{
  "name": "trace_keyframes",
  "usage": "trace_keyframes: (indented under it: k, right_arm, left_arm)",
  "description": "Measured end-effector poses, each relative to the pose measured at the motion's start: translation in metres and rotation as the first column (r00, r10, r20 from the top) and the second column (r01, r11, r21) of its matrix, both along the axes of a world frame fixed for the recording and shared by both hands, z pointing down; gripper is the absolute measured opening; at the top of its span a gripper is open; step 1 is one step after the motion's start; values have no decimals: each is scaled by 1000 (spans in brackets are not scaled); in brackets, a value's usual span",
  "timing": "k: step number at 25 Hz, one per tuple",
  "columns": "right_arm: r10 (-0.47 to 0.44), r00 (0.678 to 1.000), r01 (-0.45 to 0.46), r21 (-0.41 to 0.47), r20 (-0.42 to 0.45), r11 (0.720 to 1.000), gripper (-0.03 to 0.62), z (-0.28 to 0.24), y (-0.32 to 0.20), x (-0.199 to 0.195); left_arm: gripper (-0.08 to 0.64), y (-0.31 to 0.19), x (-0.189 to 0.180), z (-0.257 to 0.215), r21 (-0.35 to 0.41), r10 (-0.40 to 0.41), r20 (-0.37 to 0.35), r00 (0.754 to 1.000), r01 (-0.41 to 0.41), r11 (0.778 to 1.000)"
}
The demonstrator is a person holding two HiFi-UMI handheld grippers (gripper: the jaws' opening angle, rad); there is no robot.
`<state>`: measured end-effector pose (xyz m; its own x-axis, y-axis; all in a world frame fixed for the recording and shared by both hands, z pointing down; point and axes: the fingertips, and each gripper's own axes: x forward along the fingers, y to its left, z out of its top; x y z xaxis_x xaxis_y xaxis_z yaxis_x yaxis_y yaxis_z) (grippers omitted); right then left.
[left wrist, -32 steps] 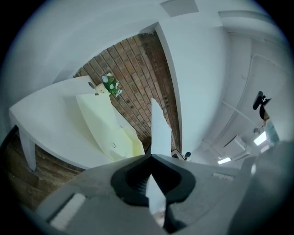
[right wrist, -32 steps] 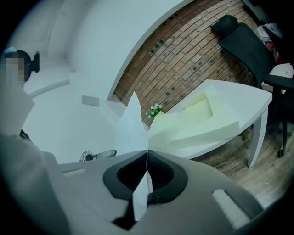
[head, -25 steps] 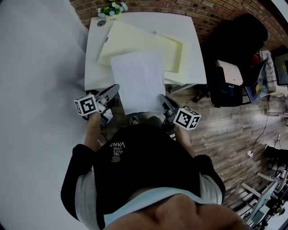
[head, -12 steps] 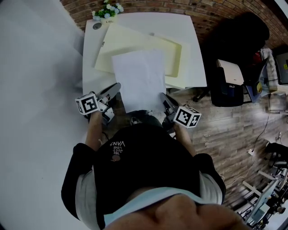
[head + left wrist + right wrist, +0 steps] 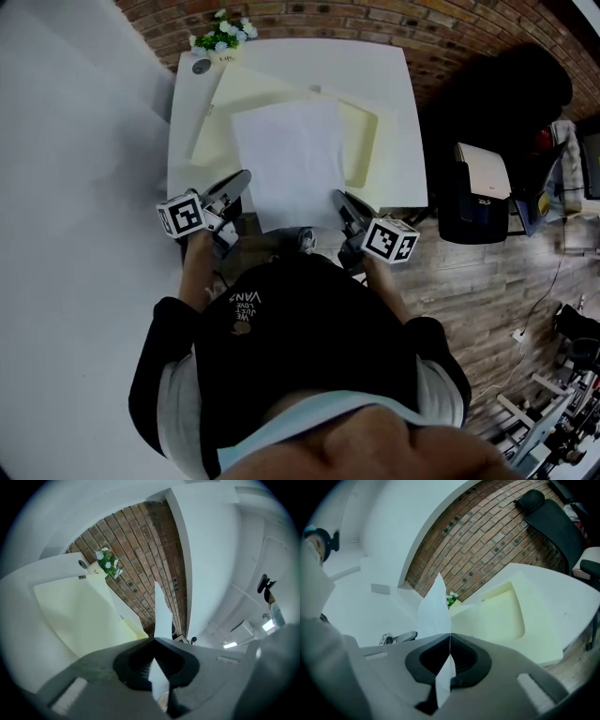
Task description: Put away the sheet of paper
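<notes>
- A white table [image 5: 398, 103] stands against a brick wall [image 5: 375, 17] over wood flooring, with a small pot of flowers [image 5: 221, 37] at its 11 o'clock corner and a black office chair [image 5: 502, 94] off at 2 o'clock.
- A pale-yellow open folder [image 5: 361, 141] lies across the tabletop, and the sheet of paper [image 5: 291, 164] hangs above it, reaching from the table's near edge towards 12 o'clock.
- The left gripper [image 5: 238, 180] pinches the sheet's 7 o'clock corner, jaws clamped flat on the paper (its own view shows the sheet edge-on between the ribbed pads).
- The right gripper [image 5: 339, 199] grips the 5 o'clock corner the same way, jaws closed on the paper.
- The sheet looks very light, thin and floppy, so it will likely sag or buckle wherever it is unsupported, and it could crease or slip from a loose pinch.
- Holding the two near corners seems the sensible hold: it keeps the sheet taut between the grippers and leaves the far edge free to lead into the folder.
</notes>
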<state>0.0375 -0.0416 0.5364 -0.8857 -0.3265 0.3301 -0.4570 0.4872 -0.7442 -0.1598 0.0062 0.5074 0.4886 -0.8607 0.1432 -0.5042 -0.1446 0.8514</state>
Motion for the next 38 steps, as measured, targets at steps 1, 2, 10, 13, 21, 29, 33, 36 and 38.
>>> trace_keyframes:
  k: [1,2,10,13,21,29,33,36,38]
  right_arm:
    - [-6,1000,6,0,2,1000,2,0,-6,0]
    - [-12,1000,12,0,7,1000,0,-1,-12,0]
    - [-70,997,70,5,21,998,0,2,-47,-1]
    - [-84,996,84,5,19,996,0,4,-54,-3]
    - [-27,1000,27,-9,-4,1000,2,14,-56,-10]
    - [72,997,-72,-13,-15,997,2,17,-55,-31]
    - [112,994,-112,-10,-12,994,0,19,-56,-42]
    - [137,991,-137,-13,-9,990,2,22,-55,-50]
    - [151,989,-151,-16,-13,988,1,25,-55,-54]
  left_arm:
    - [-2,-5,0,1,-1,-6,-4,1000,6,1000]
    - [-2,-12,2,1,2,-9,-7,1000,9,1000]
    - [-2,-46,12,2,3,-32,-7,999,32,999]
    - [-2,-53,13,4,-5,-32,-3,999,32,999]
    - [-2,-66,-2,8,-19,25,3,1000,-25,1000]
    - [-2,-87,-24,7,-28,136,11,991,-135,990]
    - [-2,-96,-34,7,-34,182,27,983,-181,983]
    - [-2,-101,-44,10,-41,201,36,979,-200,979]
    - [-2,-105,-49,12,-46,212,36,977,-210,977]
